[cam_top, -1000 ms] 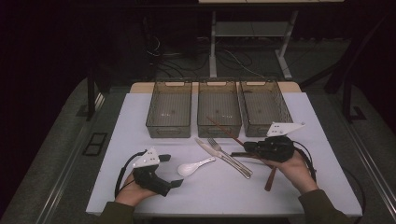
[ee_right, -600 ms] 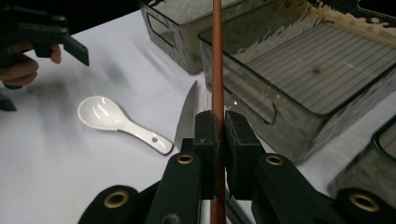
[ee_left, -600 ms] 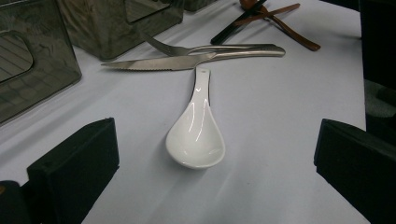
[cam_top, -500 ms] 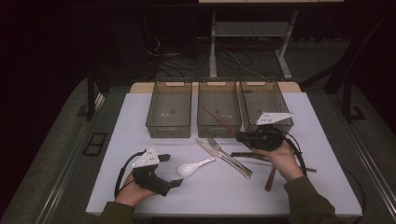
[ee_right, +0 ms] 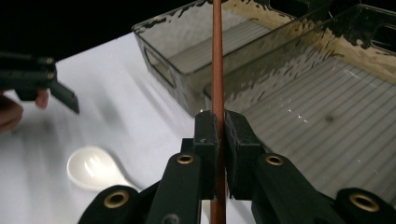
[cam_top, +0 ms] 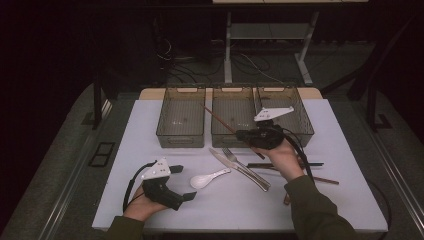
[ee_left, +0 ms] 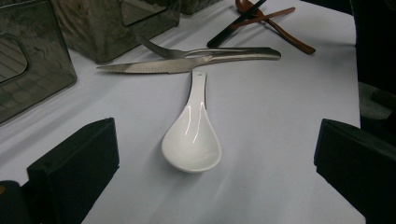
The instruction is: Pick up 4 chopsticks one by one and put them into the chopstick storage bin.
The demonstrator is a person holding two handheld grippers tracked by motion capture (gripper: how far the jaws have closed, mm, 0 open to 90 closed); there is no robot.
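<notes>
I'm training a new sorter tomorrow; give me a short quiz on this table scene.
1. True or false: the right tool is shut on a thin reddish-brown wooden chopstick.
2. How many smoky transparent plastic bins stand in the row?
3. Which lies nearest the left tool? A white ceramic soup spoon, B steel table knife, C steel fork.

Key: 1 true; 2 three; 3 A.

Three clear bins (cam_top: 181, 120) are sitting beside one white spoon (cam_top: 209, 178), one knife (cam_top: 240, 170), one fork (cam_top: 235, 158) and two grippers (cam_top: 162, 186).
</notes>
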